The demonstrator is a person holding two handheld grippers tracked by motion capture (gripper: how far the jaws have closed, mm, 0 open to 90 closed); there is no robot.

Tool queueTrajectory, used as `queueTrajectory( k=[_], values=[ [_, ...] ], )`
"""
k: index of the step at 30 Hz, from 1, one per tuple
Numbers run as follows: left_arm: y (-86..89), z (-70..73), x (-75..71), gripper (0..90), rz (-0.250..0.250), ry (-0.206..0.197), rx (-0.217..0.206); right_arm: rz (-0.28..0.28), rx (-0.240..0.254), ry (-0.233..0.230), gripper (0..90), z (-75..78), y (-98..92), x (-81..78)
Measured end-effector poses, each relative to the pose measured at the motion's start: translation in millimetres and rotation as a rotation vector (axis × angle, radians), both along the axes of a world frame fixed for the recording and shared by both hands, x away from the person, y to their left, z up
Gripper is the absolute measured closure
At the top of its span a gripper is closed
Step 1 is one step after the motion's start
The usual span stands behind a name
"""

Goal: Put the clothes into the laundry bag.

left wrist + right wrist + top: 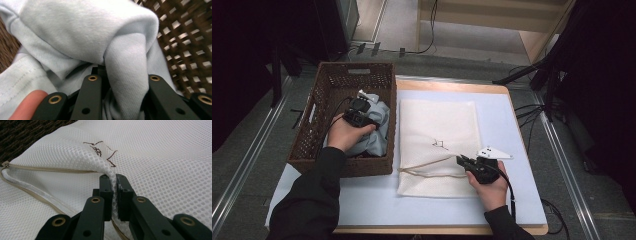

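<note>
Garment (pixel 377 127), pale blue, is seen from the high view bunched in the basket (pixel 328 82) beside the mesh bag (pixel 437 145) on the bench (pixel 522 200). In the left gripper view, a fold of it is pinched by the left hand-held gripper (pixel 123 82), seemingly for lifting out. In the right gripper view, the right hand-held gripper (pixel 113 195) is pressed together on the bag's mesh by the zip (pixel 50 170), probably to hold the mouth open.

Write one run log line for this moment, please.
left gripper: shut on light blue garment in basket | right gripper: shut on mesh laundry bag, zipper open
</note>
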State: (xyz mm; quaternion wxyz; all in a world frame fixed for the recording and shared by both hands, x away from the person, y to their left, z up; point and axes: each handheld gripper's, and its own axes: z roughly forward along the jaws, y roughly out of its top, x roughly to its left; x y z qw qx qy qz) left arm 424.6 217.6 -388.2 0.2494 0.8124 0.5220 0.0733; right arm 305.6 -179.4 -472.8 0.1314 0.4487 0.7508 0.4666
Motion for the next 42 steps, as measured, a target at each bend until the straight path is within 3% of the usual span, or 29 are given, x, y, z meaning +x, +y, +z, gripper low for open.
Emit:
queueTrajectory(
  k=[9, 12, 13, 14, 20, 23, 27, 39, 42],
  values=[
    [9.6, 18.4, -14.8, 76.8, 0.047, -0.166, -0.113, -0.002, 0.007, -0.005, 86.1, 0.7, -0.6, 0.0],
    [10.1, 21.4, -17.8, 76.8, 0.053, -0.200, -0.114, -0.002, 0.005, -0.005, 86.1, 0.6, -0.5, 0.1],
    [11.3, 25.2, -21.1, 76.8, 0.063, -0.246, -0.127, -0.001, 0.008, -0.006, 86.1, 0.7, -0.6, 0.1],
    [12.1, 27.1, -22.8, 76.9, 0.070, -0.263, -0.136, -0.001, 0.008, -0.007, 86.1, 0.7, -0.8, 0.1],
    [15.0, 34.3, -29.9, 76.9, 0.112, -0.334, -0.138, 0.000, 0.009, -0.008, 86.1, 0.7, -0.8, 0.1],
    [18.2, 41.2, -36.2, 76.9, 0.136, -0.388, -0.162, 0.001, 0.011, -0.008, 86.1, 0.9, -1.1, 0.1],
    [18.3, 46.9, -42.8, 76.9, 0.143, -0.424, -0.178, 0.002, 0.013, -0.008, 86.2, 1.3, -1.5, 0.5],
    [20.4, 52.3, -55.8, 76.9, 0.179, -0.474, -0.216, -0.001, 0.014, -0.018, 86.2, 2.3, -2.0, 0.0],
    [18.5, 52.8, -59.2, 76.9, 0.182, -0.491, -0.203, -0.002, 0.016, -0.018, 86.3, 2.5, -2.3, 0.1]
  ],
)
